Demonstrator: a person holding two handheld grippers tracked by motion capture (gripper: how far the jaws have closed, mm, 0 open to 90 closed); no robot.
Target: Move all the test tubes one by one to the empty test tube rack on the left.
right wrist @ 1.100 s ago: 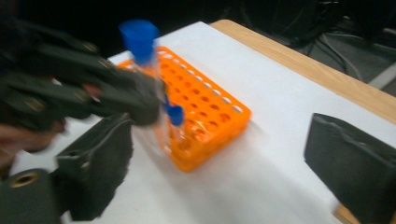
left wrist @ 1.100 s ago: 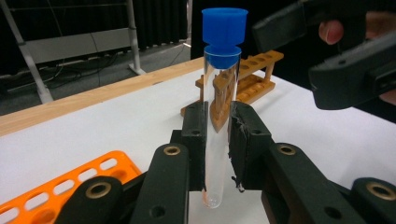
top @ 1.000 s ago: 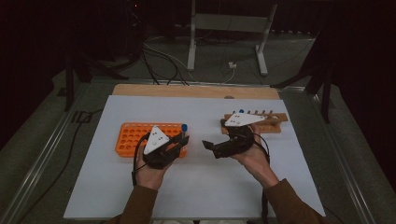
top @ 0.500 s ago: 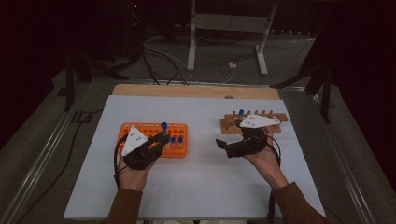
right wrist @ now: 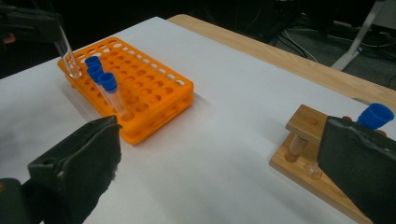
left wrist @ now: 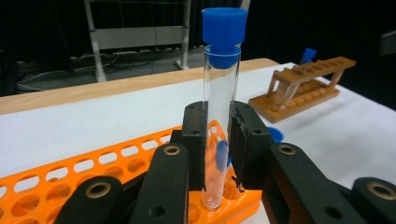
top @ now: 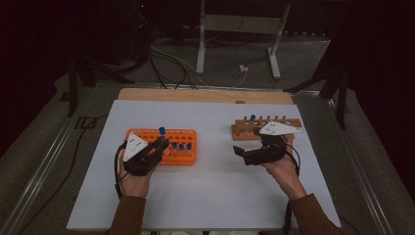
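My left gripper (top: 160,143) is shut on a clear test tube with a blue cap (left wrist: 219,93), held upright. The tube's lower end hangs at the near-left corner of the orange rack (top: 183,134); I cannot tell whether it sits in a hole. In the right gripper view that tube (right wrist: 67,58) is at the rack's far corner, beside three blue-capped tubes (right wrist: 105,84) standing in the rack (right wrist: 154,88). My right gripper (top: 243,155) is open and empty, just in front of the wooden rack (top: 266,122). One blue-capped tube (right wrist: 376,115) stands in that rack (right wrist: 303,126).
The racks stand on a white sheet (top: 210,186) over a table with a wooden strip (top: 195,95) at the back. Beyond the table are a metal stand (top: 235,29) and floor cables (top: 166,58). Metal rails run along both table sides.
My left hand has carried the tube leftward and lower, from the rack's right part to its left end. My right hand has drifted right, toward the wooden rack.
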